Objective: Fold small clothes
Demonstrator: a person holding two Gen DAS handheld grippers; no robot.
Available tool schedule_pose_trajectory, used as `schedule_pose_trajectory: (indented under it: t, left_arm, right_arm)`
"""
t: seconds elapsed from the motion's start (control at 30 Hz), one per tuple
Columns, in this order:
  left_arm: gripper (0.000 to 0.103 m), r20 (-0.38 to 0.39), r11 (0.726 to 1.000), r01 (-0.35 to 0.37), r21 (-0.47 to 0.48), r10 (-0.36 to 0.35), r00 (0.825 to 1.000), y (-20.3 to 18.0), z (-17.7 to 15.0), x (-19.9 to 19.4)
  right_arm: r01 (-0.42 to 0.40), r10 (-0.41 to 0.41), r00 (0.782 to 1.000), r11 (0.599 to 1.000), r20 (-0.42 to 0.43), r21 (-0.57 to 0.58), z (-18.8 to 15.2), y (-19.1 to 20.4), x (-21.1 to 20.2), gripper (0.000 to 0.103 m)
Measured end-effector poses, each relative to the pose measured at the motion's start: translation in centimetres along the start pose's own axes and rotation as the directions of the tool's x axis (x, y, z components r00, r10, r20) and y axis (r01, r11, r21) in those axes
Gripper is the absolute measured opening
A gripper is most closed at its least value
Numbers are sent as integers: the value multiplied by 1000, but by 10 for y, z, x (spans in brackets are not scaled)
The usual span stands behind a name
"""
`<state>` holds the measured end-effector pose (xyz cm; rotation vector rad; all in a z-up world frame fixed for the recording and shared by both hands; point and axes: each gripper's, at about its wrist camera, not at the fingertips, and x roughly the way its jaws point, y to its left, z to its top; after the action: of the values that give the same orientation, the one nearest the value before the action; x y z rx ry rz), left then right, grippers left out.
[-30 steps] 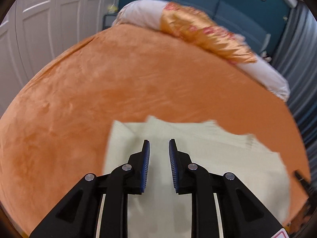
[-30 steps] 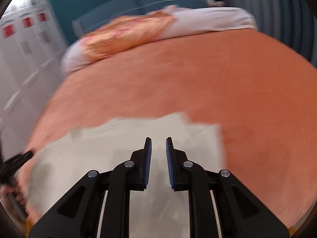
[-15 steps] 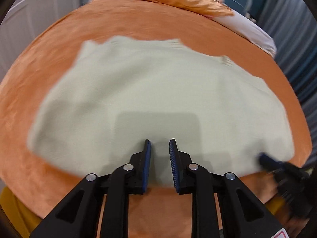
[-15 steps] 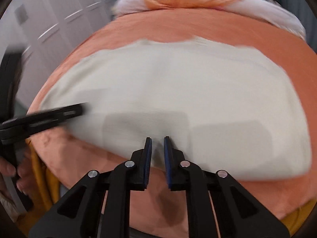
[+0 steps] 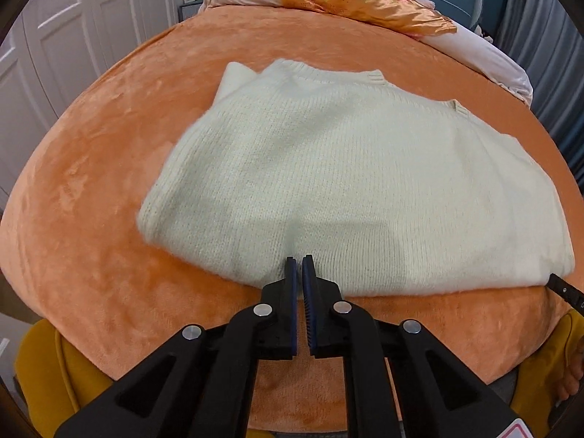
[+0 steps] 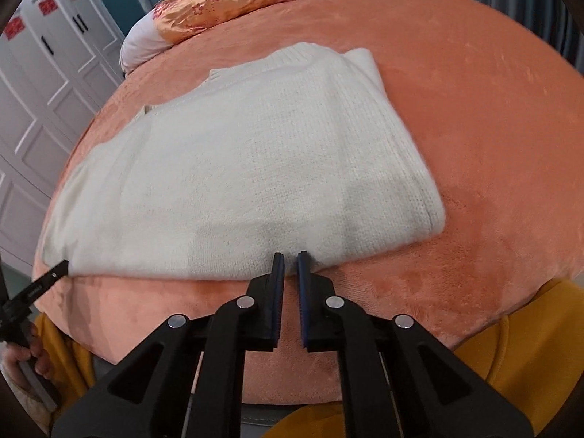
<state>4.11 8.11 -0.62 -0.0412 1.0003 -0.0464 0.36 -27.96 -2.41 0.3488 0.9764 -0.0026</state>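
On the orange bedspread (image 5: 109, 168) a cream knitted sweater (image 5: 346, 182) lay folded. At six o'clock along its near hem, the left gripper (image 5: 298, 266) and right gripper (image 6: 287, 262) were each nearly closed, pinching that hem's edge.

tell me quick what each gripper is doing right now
Left gripper: jaws nearly closed, pinching the near edge of the sweater.
Right gripper: narrow gap, at the sweater's edge; grip cannot be told.
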Motion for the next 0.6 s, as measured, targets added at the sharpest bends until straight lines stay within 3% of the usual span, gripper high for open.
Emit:
schedule_pose_trajectory:
  t: [0.6]
  left_arm:
    - [9,37,999,-26,32,25,999,-6,-6,0]
  right_arm:
    - [11,-11,1000,1000,-20,5,-2,-9,4,7]
